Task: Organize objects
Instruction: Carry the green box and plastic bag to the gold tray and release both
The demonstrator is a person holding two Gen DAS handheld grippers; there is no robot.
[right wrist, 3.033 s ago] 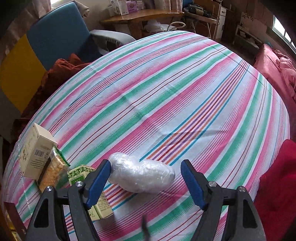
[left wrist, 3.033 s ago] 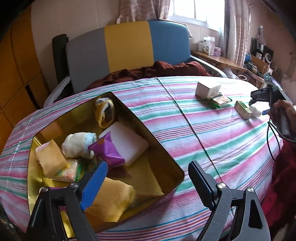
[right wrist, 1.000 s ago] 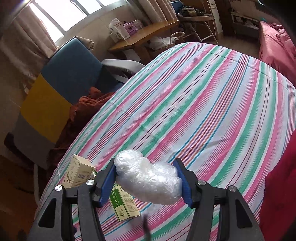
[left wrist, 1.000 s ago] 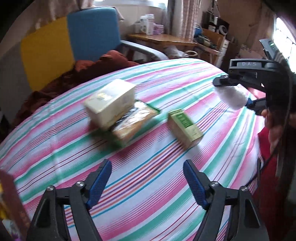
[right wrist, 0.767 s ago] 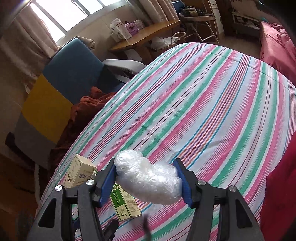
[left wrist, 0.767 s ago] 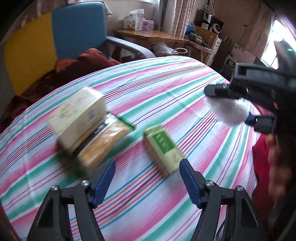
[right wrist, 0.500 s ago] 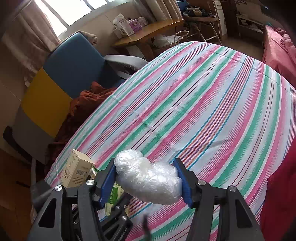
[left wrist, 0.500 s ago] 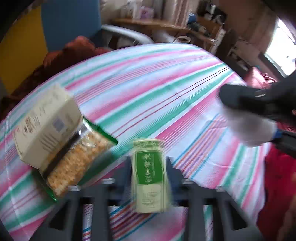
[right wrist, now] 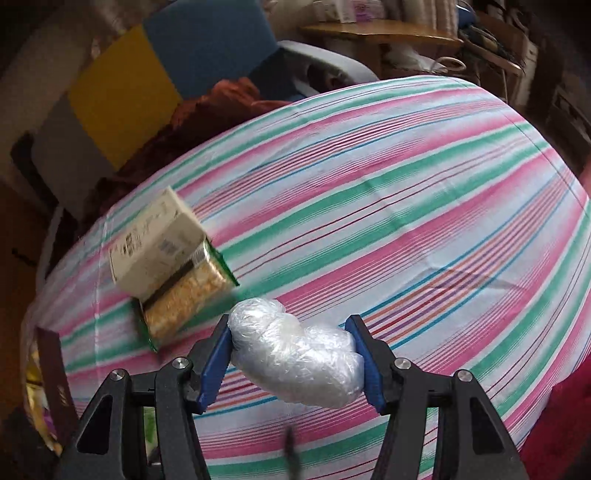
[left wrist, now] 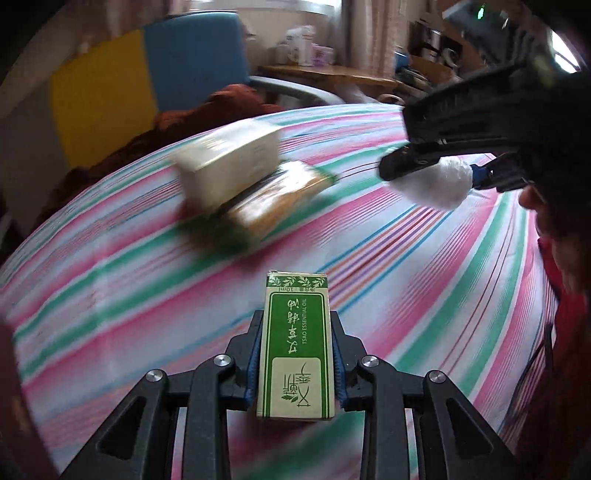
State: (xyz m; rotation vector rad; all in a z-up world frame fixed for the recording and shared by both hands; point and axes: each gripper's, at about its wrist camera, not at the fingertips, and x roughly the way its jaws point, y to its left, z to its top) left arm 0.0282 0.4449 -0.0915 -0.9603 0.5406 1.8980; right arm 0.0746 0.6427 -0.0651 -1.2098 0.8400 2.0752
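My left gripper (left wrist: pixel 296 354) is shut on a small green and cream essential-oil box (left wrist: pixel 296 347) and holds it above the striped tablecloth (left wrist: pixel 424 280). My right gripper (right wrist: pixel 293 354) is shut on a clear plastic-wrapped bundle (right wrist: pixel 295 356), held above the cloth; the bundle also shows at the right of the left wrist view (left wrist: pixel 436 182). A cream carton (right wrist: pixel 157 245) leans on a green snack packet (right wrist: pixel 184 302) on the table, also blurred in the left wrist view (left wrist: pixel 229 162). The gold tin's edge (right wrist: pixel 51 391) shows at far left.
A blue, yellow and grey chair (right wrist: pixel 155 62) with a dark red cloth (right wrist: pixel 207 114) stands behind the table. A wooden side table (right wrist: pixel 380 29) with clutter is at the back right. A red fabric (right wrist: pixel 561 421) lies at the lower right.
My left gripper swung from the tin to the green box, closed on it and lifted it. My right gripper closed on the plastic bundle, raised it and carried it leftward.
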